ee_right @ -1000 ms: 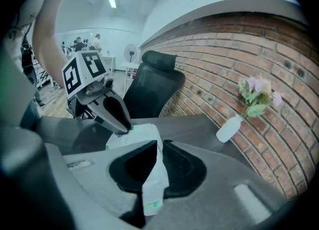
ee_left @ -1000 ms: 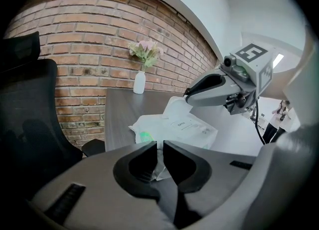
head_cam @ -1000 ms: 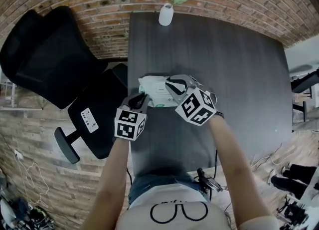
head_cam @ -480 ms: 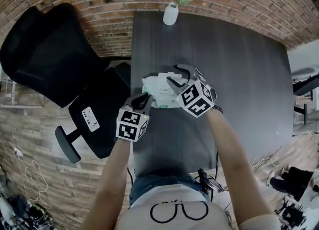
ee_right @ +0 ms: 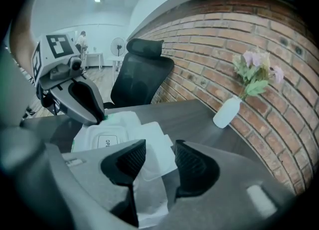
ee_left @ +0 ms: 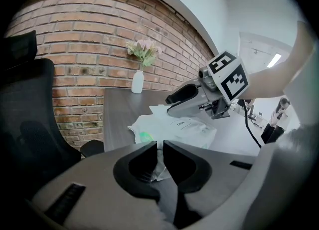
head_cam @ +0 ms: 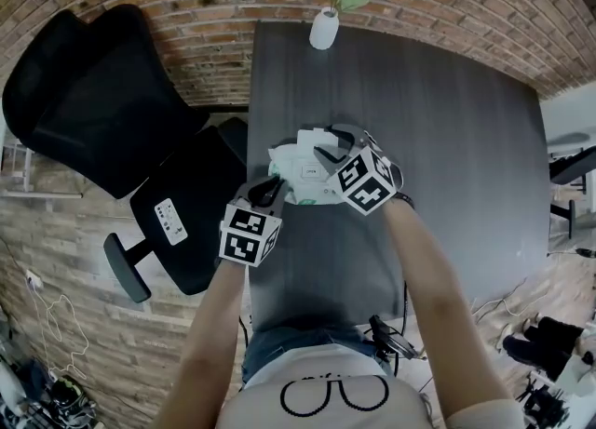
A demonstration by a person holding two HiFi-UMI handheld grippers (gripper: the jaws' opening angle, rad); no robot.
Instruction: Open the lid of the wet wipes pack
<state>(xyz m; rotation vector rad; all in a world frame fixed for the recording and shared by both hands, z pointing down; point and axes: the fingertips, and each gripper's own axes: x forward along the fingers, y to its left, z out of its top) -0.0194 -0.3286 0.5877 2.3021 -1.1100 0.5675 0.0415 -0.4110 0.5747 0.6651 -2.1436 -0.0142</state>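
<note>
Left gripper (ee_left: 160, 146): fingers pinched narrow on wet wipes pack (ee_left: 179, 126) edge. Right gripper (ee_right: 159, 156): fingers just opening, now wide; white flap (ee_right: 152, 141) loose between them.

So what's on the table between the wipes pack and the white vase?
Nothing: in the head view only bare dark table lies between the wipes pack and the white vase.
</note>
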